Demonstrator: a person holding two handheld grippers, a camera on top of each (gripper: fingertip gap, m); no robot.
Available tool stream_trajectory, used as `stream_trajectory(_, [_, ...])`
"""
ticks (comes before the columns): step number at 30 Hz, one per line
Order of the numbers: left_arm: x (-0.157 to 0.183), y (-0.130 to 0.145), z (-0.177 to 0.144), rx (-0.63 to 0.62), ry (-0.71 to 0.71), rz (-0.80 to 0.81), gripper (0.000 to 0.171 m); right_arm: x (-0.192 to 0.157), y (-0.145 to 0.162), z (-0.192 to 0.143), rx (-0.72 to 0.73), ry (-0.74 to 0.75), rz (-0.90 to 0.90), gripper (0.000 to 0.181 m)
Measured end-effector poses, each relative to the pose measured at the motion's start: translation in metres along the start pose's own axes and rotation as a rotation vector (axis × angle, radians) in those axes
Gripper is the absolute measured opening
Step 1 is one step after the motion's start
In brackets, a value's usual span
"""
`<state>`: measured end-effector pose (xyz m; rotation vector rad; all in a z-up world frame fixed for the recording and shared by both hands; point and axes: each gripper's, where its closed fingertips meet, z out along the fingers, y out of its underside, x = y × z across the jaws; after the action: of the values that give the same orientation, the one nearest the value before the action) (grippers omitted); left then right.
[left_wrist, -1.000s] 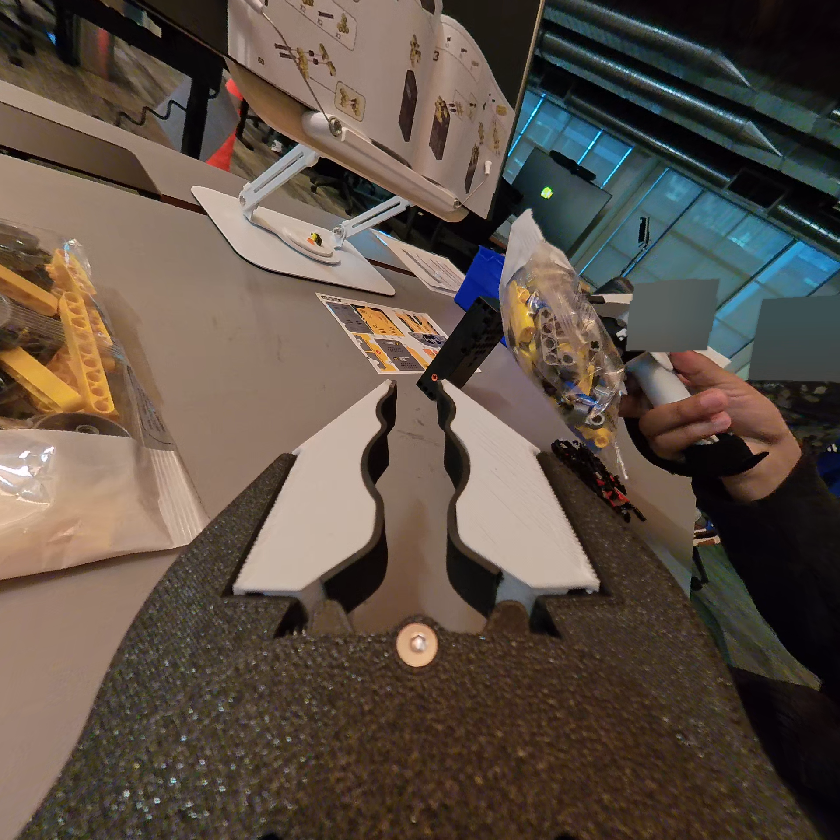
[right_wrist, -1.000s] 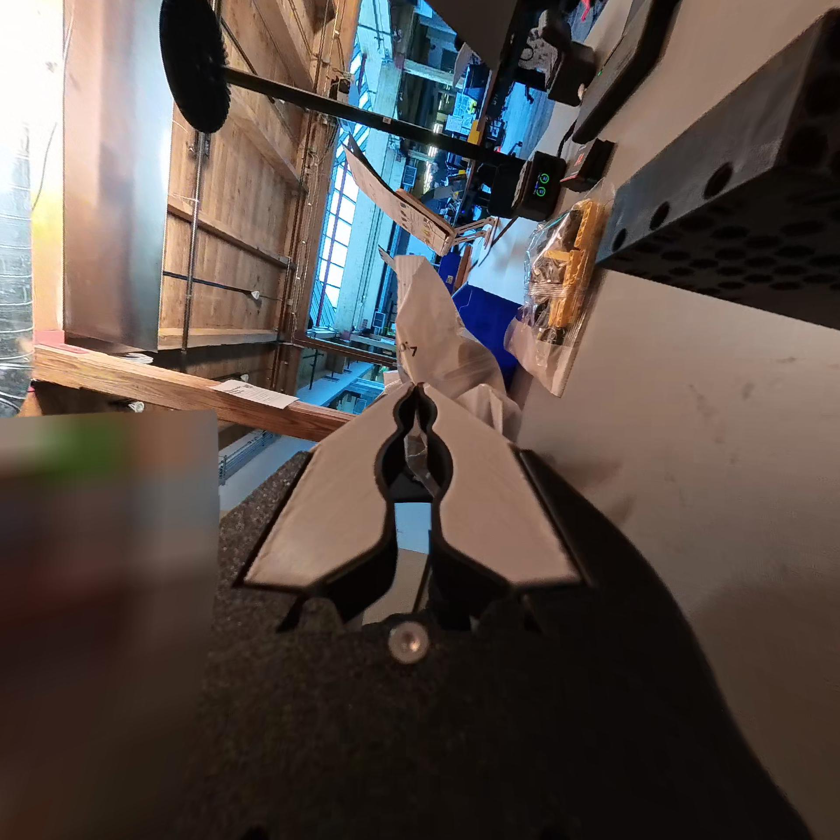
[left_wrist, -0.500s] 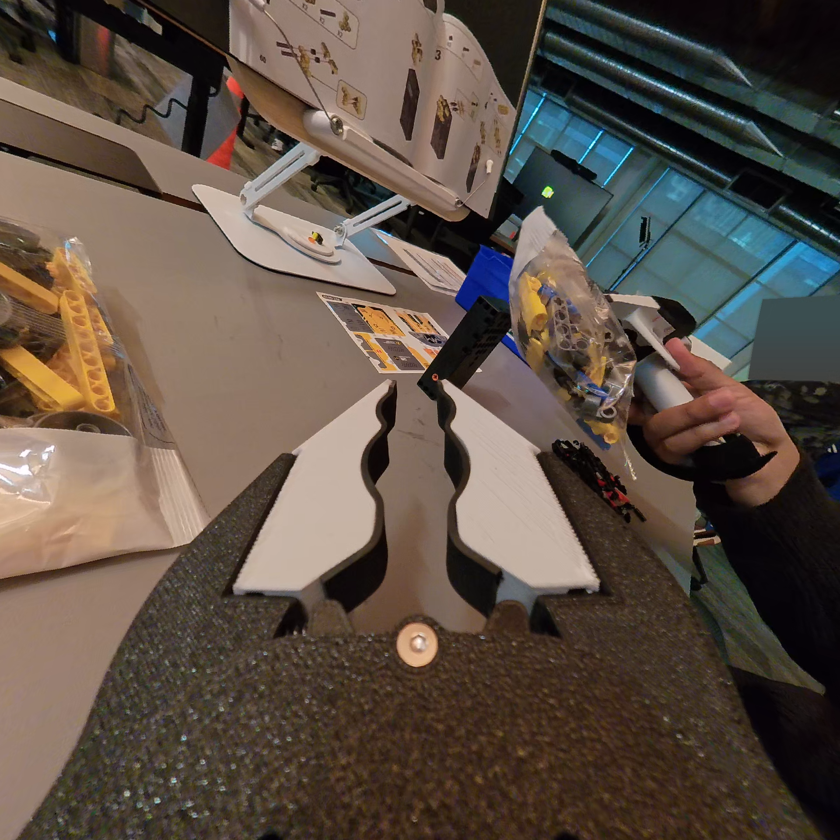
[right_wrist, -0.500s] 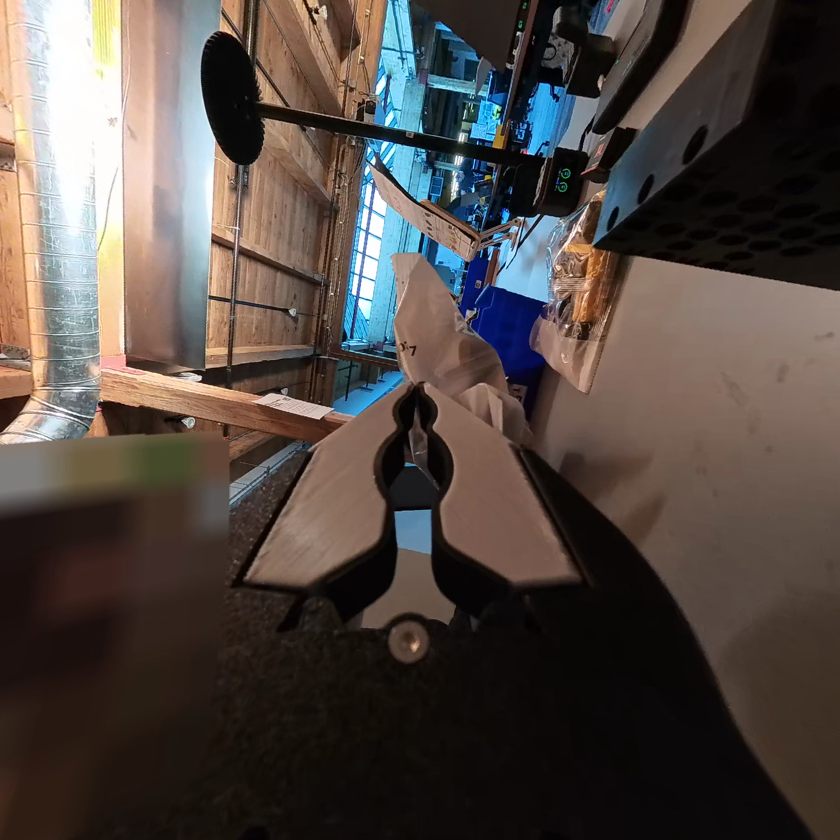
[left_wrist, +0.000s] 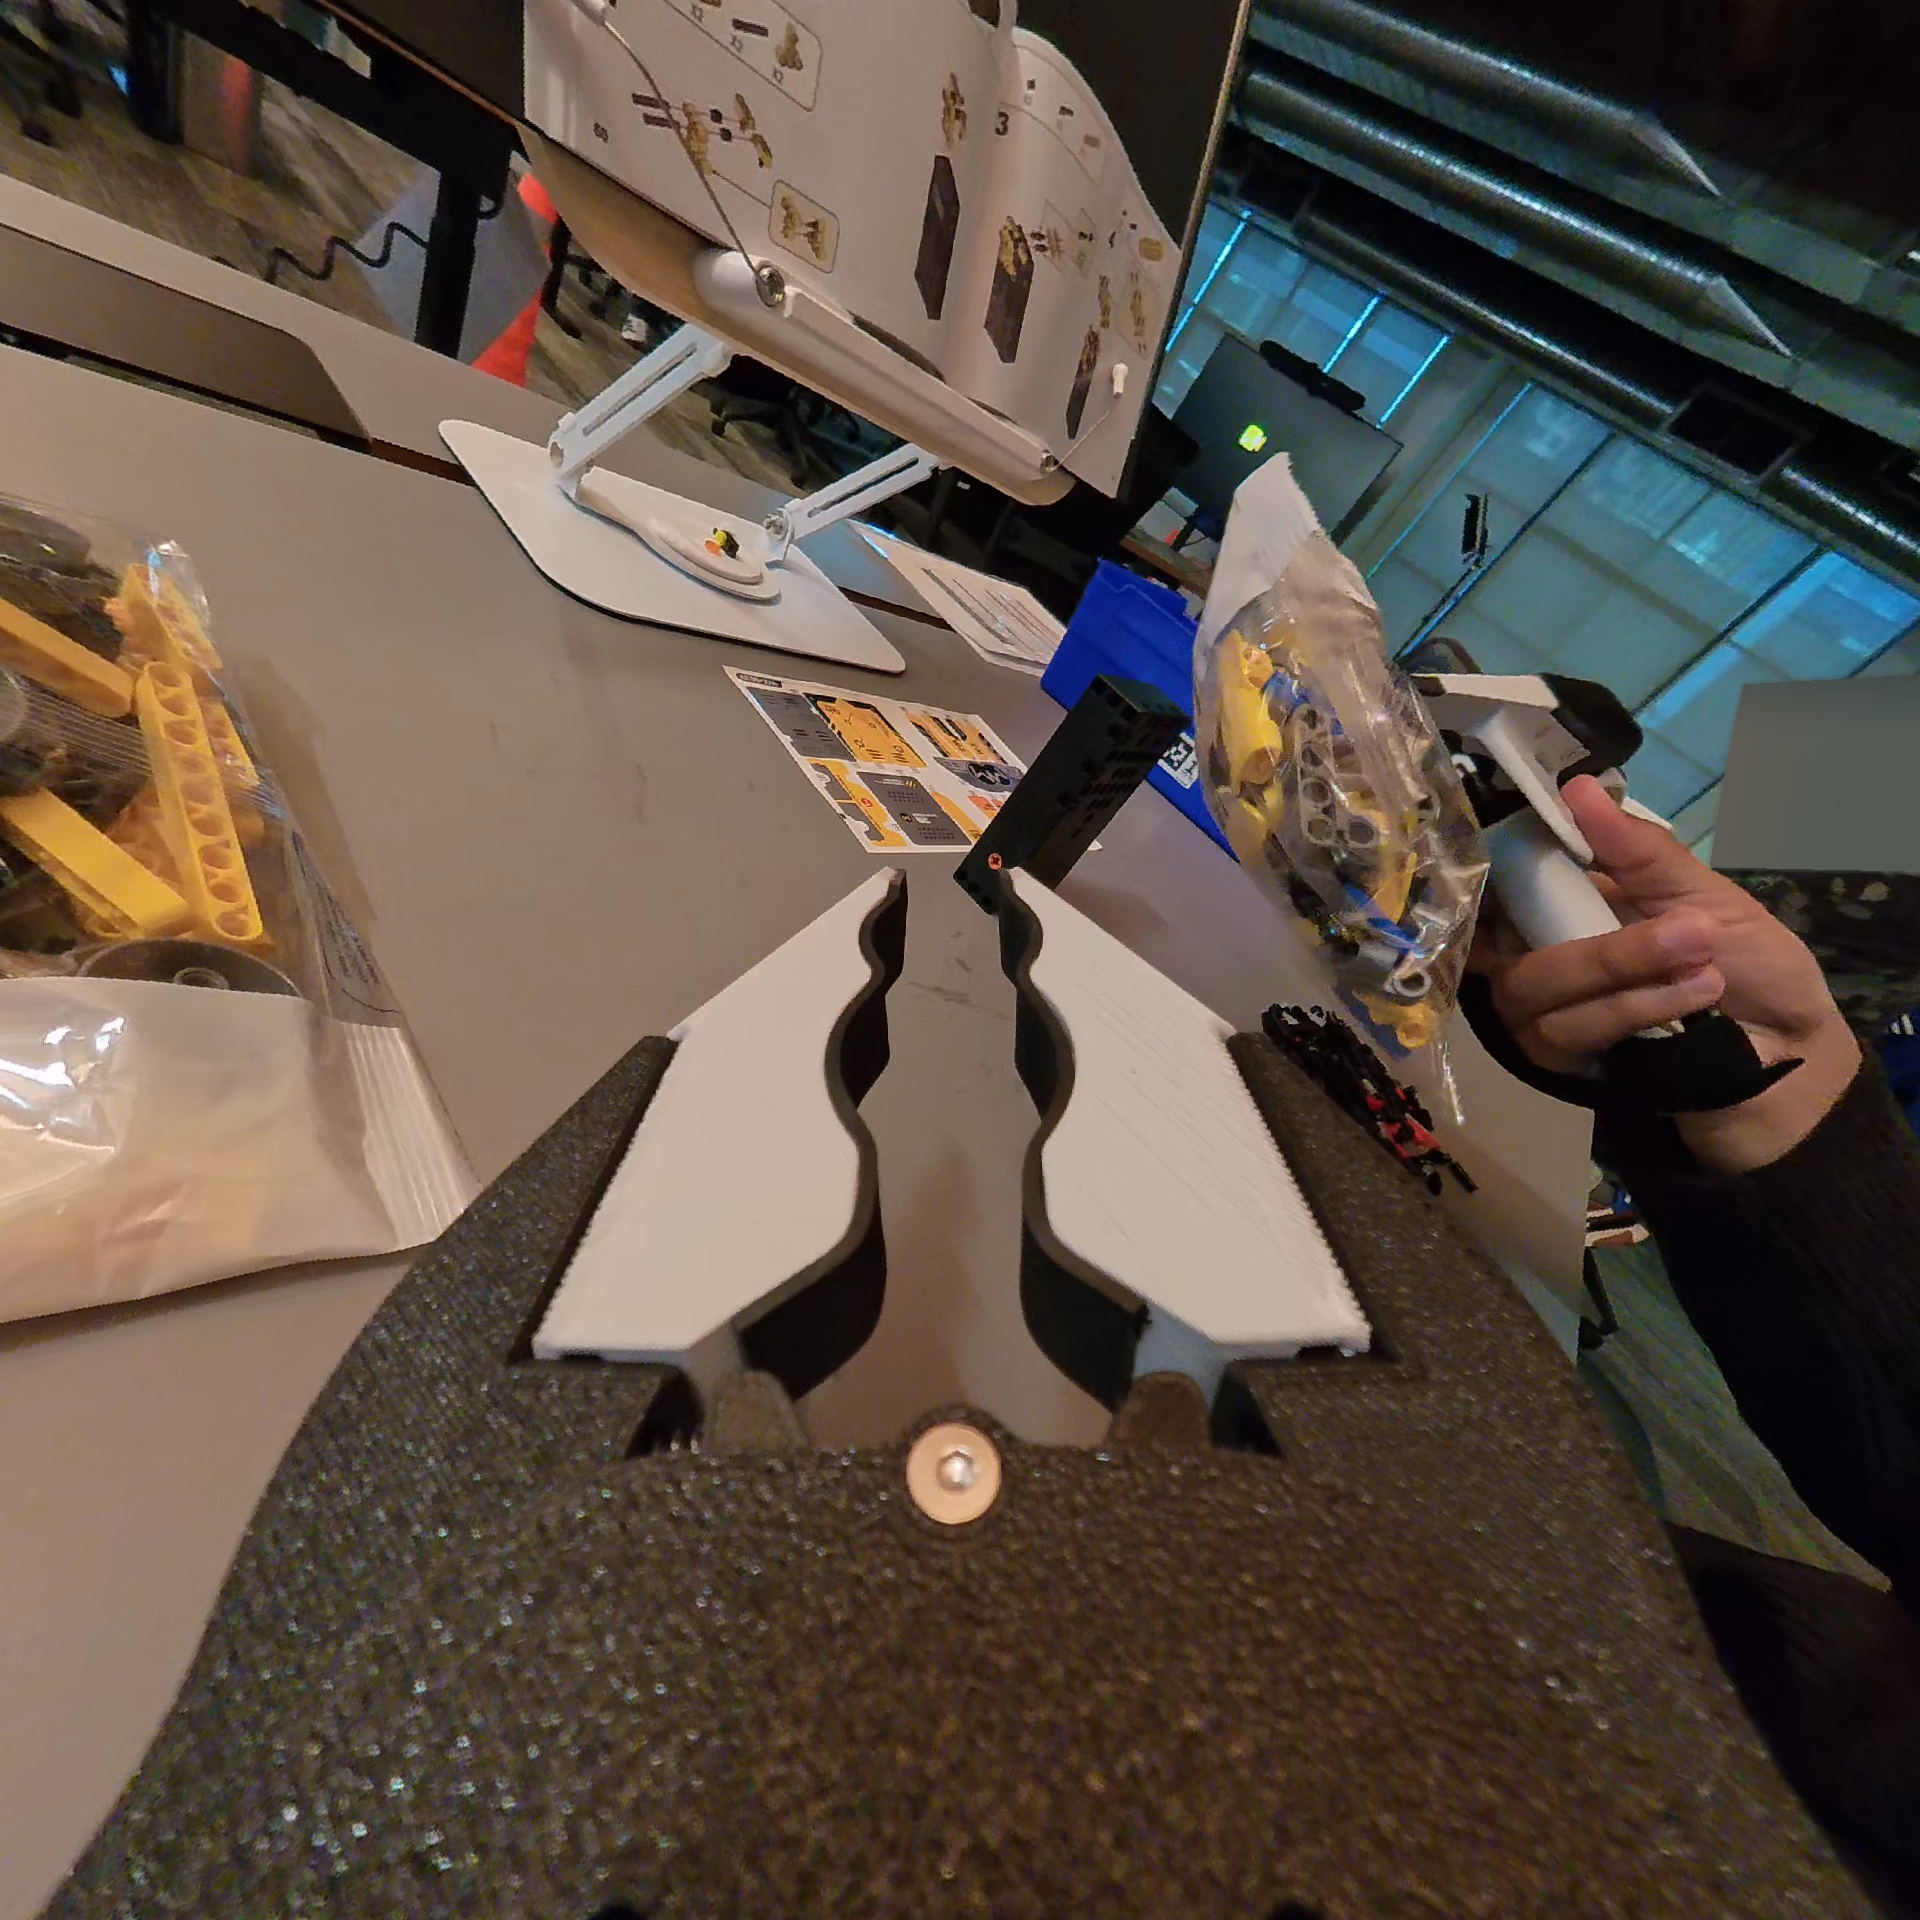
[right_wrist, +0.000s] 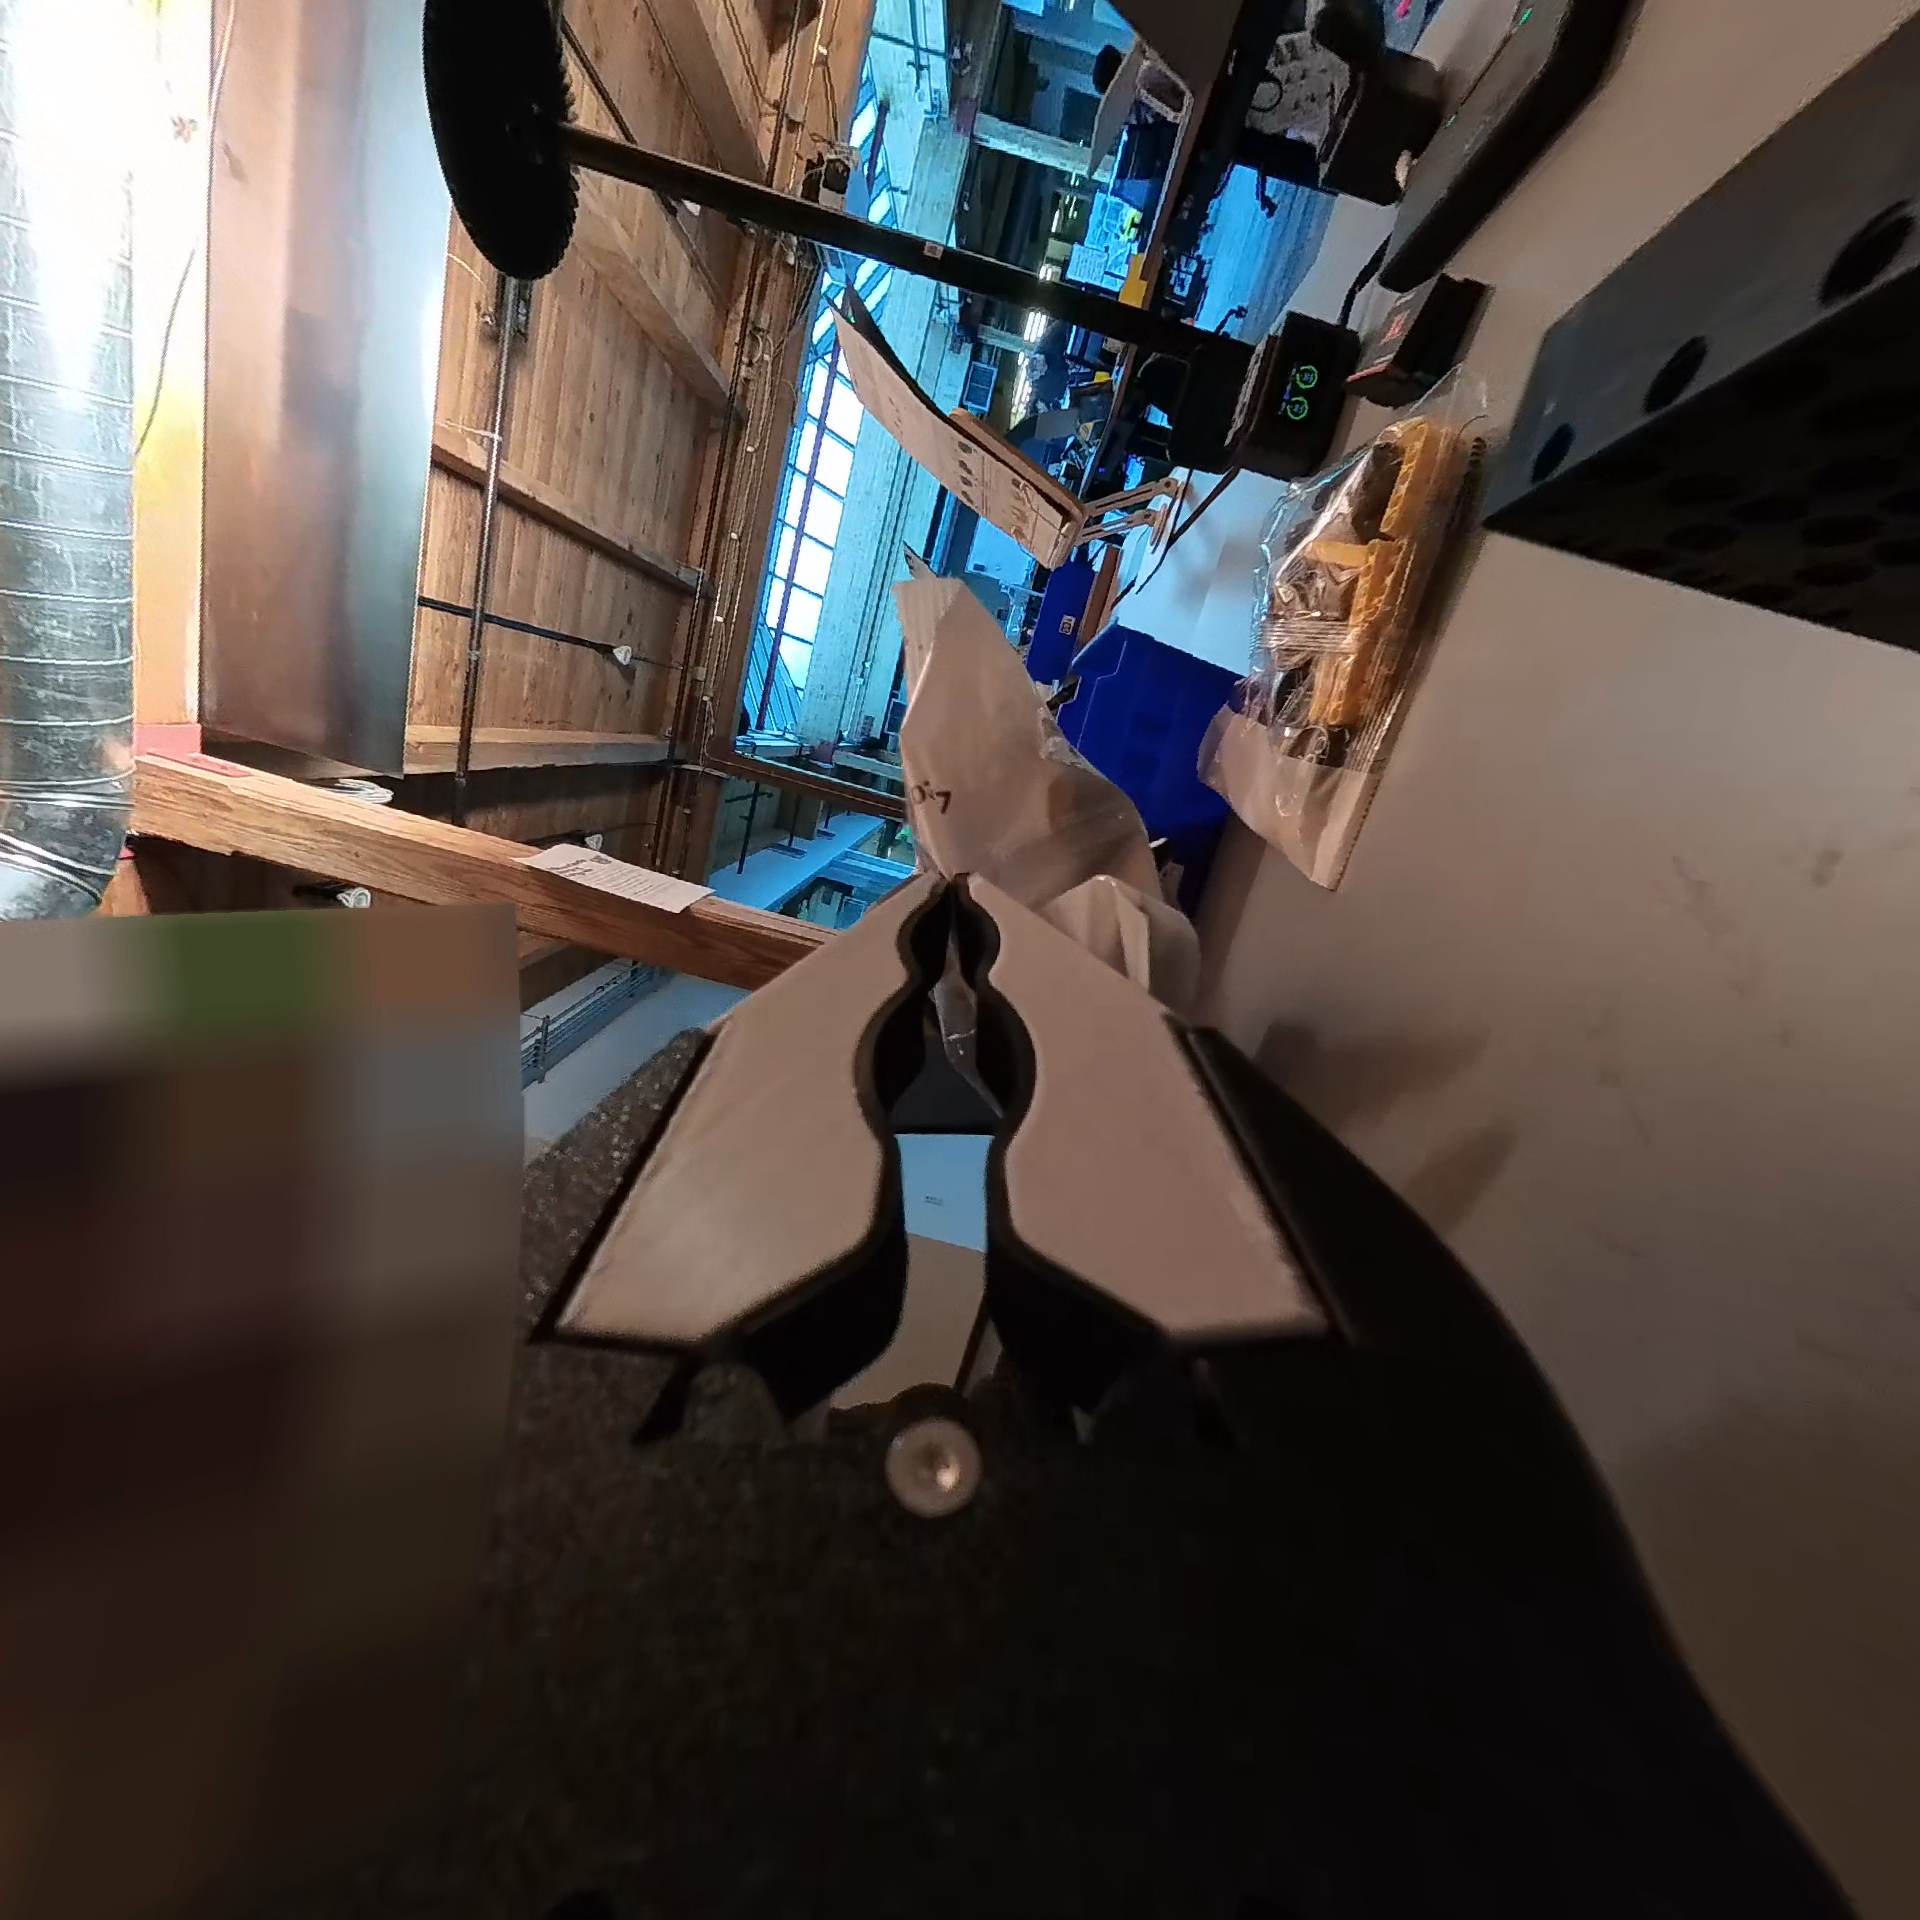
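Note:
My left gripper (left_wrist: 952, 891) is open and empty, low over the grey table (left_wrist: 540, 790). A black perforated block (left_wrist: 1081, 792) stands tilted just beyond its right fingertip (left_wrist: 1016, 902). My right gripper (right_wrist: 951, 896) is rolled on its side and shut on the edge of a clear bag of small yellow, grey and blue parts (right_wrist: 987, 748). In the left wrist view a hand holds that gripper (left_wrist: 1527, 821) up at the right, with the bag (left_wrist: 1340, 800) hanging in the air above the table edge.
A large bag of yellow beams (left_wrist: 135, 831) lies at the left, also in the right wrist view (right_wrist: 1351, 592). A sticker sheet (left_wrist: 883, 764), a booklet on a white stand (left_wrist: 665, 561), a blue bin (left_wrist: 1127, 644) and a pile of small black and red parts (left_wrist: 1361, 1091) are around. Tip to tip, the grippers are about 15 cm apart. The left gripper is farther from the black perforated block (left_wrist: 1081, 792), some 20 cm, than the right, some 12 cm. It turns up in the right wrist view (right_wrist: 1797, 579) as well.
The right gripper has shifted a little to the right and tilted the bag of small parts. The left gripper has not moved.

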<state>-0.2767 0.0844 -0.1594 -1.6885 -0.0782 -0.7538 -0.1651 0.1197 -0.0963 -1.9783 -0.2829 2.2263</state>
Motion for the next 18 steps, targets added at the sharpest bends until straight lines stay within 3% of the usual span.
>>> stream_trajectory(1, [0.0, 0.0, 0.0, 0.0, 0.0, 0.0, 0.017, 0.0, 0.0, 0.0, -0.001, 0.003, -0.006, 0.0])
stream_trajectory(7, [0.0, 0.0, 0.0, 0.0, 0.0, 0.001, 0.017, 0.002, 0.005, 0.0, -0.016, 0.022, -0.035, 0.0])
stream_trajectory(13, [0.002, 0.0, 0.0, 0.0, -0.003, 0.017, 0.017, 0.037, 0.036, -0.005, -0.119, 0.251, -0.232, 0.0])
stream_trajectory(18, [0.003, 0.0, 0.0, 0.004, -0.007, 0.03, 0.016, 0.05, 0.047, -0.013, -0.169, 0.319, -0.335, 0.0])
